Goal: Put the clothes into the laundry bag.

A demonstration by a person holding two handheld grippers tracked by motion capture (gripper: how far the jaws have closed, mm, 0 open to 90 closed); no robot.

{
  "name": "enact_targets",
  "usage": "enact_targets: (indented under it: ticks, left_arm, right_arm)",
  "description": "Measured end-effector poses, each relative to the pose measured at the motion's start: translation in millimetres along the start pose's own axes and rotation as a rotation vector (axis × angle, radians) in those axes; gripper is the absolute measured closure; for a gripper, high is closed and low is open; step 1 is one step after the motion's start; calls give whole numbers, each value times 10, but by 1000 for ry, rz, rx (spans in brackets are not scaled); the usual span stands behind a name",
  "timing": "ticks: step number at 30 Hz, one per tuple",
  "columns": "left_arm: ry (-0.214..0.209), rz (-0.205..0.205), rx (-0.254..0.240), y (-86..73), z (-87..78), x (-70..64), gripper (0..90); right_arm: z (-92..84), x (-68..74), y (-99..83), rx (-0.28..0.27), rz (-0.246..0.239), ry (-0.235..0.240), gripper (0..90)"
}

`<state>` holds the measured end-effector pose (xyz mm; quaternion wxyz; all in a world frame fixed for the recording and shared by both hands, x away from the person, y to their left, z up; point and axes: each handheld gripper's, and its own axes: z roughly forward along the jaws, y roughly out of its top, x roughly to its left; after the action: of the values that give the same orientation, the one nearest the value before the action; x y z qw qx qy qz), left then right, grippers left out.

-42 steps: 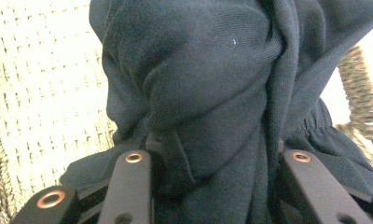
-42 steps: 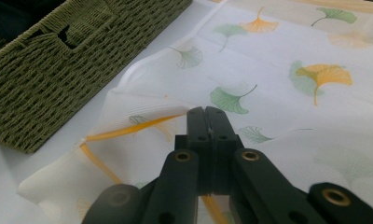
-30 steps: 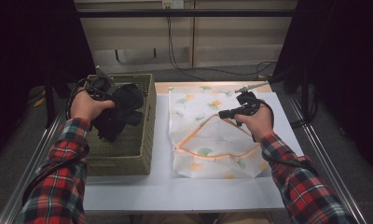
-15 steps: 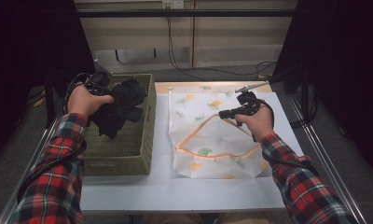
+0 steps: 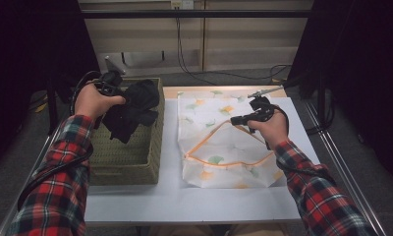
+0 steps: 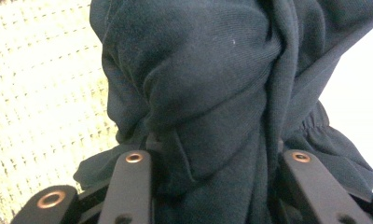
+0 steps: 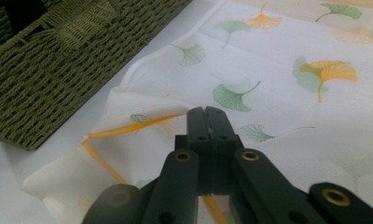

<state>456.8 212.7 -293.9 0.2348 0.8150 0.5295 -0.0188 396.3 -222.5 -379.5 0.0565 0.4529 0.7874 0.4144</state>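
The left gripper is clamped on a bunch of dark cloth. The cloth hangs in the air above the green woven basket, over its far half, and its low end dangles inside the basket walls. The near half of the basket is bare, so there is room to move there.

The right gripper is to the right of the basket. Its jaws are pressed tight together on the orange edge of the white leaf-print bag, lifting that edge so the bag's mouth stands open. The bag lies flat on the white table, just beside the basket. The table strip nearer the person than the basket is bare.

In the left gripper view the dark cloth is packed between the two jaws, with folds you can count and basket weave behind it. In the right gripper view the jaws meet with no gap, the bag's mesh weave shows, and the basket's corner sits close to the bag's mouth.
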Motion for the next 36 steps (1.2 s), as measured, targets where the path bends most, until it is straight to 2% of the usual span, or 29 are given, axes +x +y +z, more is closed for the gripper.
enact_targets:
  ticks: [3, 11, 13, 14, 16, 17, 18, 21, 27, 28, 29, 36]
  left_arm:
    - [-3, 33, 19, 26, -16, -53, 608]
    - [-18, 70, 27, 76, -40, -175, 608]
    - [-22, 66, 25, 78, -32, -212, 607]
    - [-22, 84, 32, 83, -26, -226, 607]
    - [-25, 82, 24, 85, -13, -267, 607]
    - [-25, 100, 40, 91, -14, -278, 607]
    - [-30, 98, 31, 93, -2, -301, 607]
    - [-36, 129, 45, 115, -11, -352, 607]
    - [-47, 148, 45, 148, -16, -469, 607]
    - [-55, 141, 43, 152, -18, -494, 607]
    - [-55, 163, 50, 160, -26, -502, 607]
    - [-77, 173, 46, 173, -29, -640, 607]
  right_arm:
    - [-5, -3, 3, -1, -4, 1, 900]
    - [-10, 7, 1, -2, 1, 2, 900]
    - [-8, 7, 1, -2, 0, 2, 900]
    - [-6, 4, 1, -2, -5, 3, 900]
    - [-9, 7, 2, -1, 0, 1, 900]
    - [-9, 4, 1, -1, 1, 2, 900]
    - [-8, -1, 0, 0, -2, 1, 900]
    - [-10, -5, 0, 0, -5, 0, 900]
    - [5, 4, -1, 3, -4, 3, 900]
    - [5, 3, -2, 2, -4, 3, 900]
    - [5, 3, -3, 2, -2, 3, 900]
    - [6, -1, -2, 4, 1, 2, 900]
